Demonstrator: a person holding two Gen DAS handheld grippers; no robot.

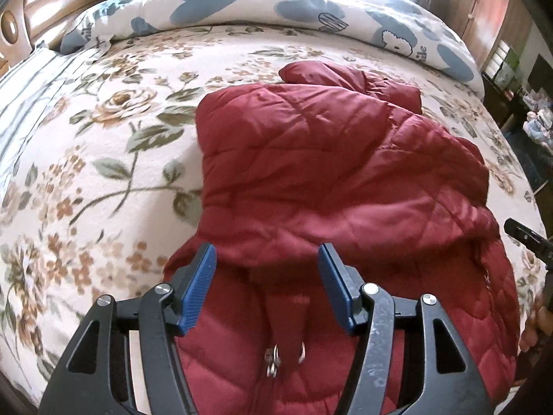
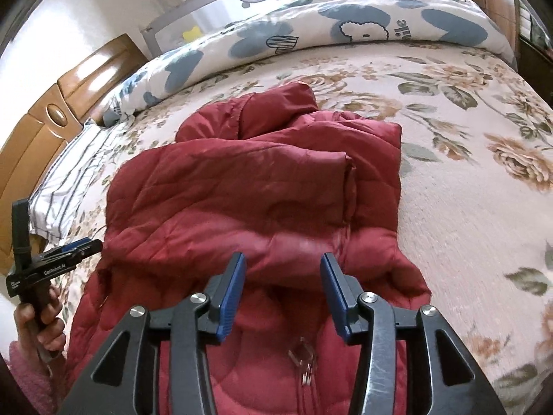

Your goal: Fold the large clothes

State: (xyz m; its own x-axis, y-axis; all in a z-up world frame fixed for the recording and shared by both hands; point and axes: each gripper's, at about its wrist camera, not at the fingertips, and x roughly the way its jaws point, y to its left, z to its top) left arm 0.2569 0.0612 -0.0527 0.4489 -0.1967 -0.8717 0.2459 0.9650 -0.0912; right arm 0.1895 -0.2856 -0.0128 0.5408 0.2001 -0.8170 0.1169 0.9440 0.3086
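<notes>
A dark red quilted jacket [image 1: 328, 159] lies on the bed, its sleeves folded across the body and its hood end at the far side; it also shows in the right wrist view [image 2: 249, 186]. Metal zipper pulls [image 1: 274, 359] lie at its near end. My left gripper [image 1: 268, 252] is open and empty, held just above the jacket's near part. My right gripper [image 2: 283, 263] is open and empty above the same near part, to the right of the left one. The left gripper [image 2: 74, 250] shows at the left edge of the right wrist view, held in a hand.
The bed has a floral cover [image 1: 103, 159]. A white duvet with blue shapes [image 1: 276, 7] lies along the far side. A wooden headboard [image 2: 52, 128] and a striped pillow [image 2: 65, 180] are at the left. Wooden cabinets [image 1: 484, 10] stand at the right.
</notes>
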